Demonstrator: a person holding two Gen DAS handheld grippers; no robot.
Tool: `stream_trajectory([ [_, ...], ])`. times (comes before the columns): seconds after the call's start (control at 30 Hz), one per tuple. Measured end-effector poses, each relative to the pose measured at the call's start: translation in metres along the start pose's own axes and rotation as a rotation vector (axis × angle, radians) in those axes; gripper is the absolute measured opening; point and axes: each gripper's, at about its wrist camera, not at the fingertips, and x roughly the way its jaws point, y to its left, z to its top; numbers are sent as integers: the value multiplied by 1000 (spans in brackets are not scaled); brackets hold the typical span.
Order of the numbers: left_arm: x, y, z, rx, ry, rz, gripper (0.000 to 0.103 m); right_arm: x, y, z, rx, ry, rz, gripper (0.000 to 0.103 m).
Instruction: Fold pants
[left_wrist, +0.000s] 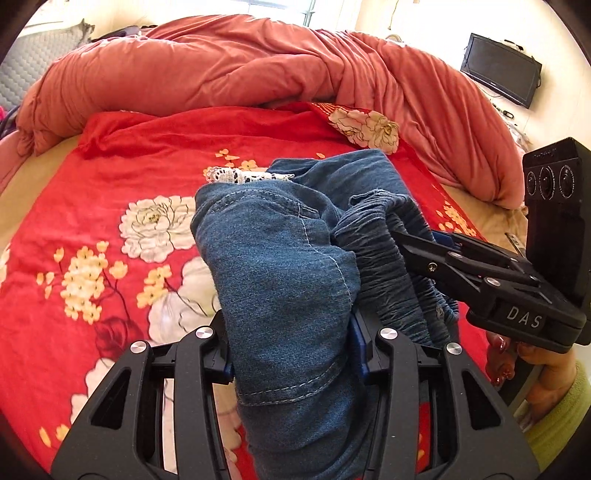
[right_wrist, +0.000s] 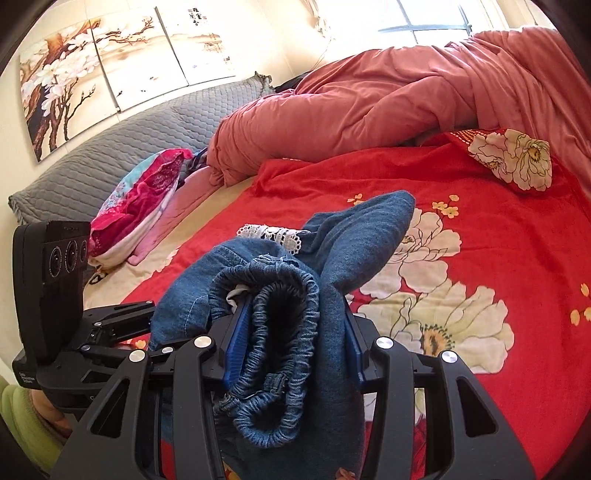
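Between the pads of our left gripper (left_wrist: 291, 354) and right gripper (right_wrist: 291, 343), both clamped on bunched denim, we hold the pants (left_wrist: 280, 266) above the red floral bed (left_wrist: 110, 192); soft, floppy blue fabric, best gripped at its gathered elastic waistband (right_wrist: 273, 314).

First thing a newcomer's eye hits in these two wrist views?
The bunched blue denim pants, clamped at centre foreground by both the left gripper and the right gripper. Behind them, the bright red floral bedspread fills the bed, with a rumpled coral duvet heaped along its far edge.
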Motion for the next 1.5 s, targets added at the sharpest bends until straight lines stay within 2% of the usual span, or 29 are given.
stream_trajectory([
  [0.4,23,14,13,-14,-11,38,37,31,-9,16,-27,37,-33,42],
  [0.6,38,21,8,-34,24,45,37,45,-19,7,0,91,-81,43],
  [0.73,42,28,5,-63,40,42,37,51,-29,0,35,143,-127,51],
  [0.77,42,29,4,-73,43,41,38,51,-31,-2,41,150,-137,56],
  [0.83,43,31,3,-83,46,45,41,53,-35,-6,60,167,-164,59],
  [1.03,42,33,0,-86,46,47,48,53,-42,-12,66,183,-224,76],
  [1.27,36,36,-2,-96,38,57,63,47,-47,-17,84,176,-258,83],
  [1.5,29,35,-2,-95,28,59,72,36,-47,-18,83,143,-275,86],
])
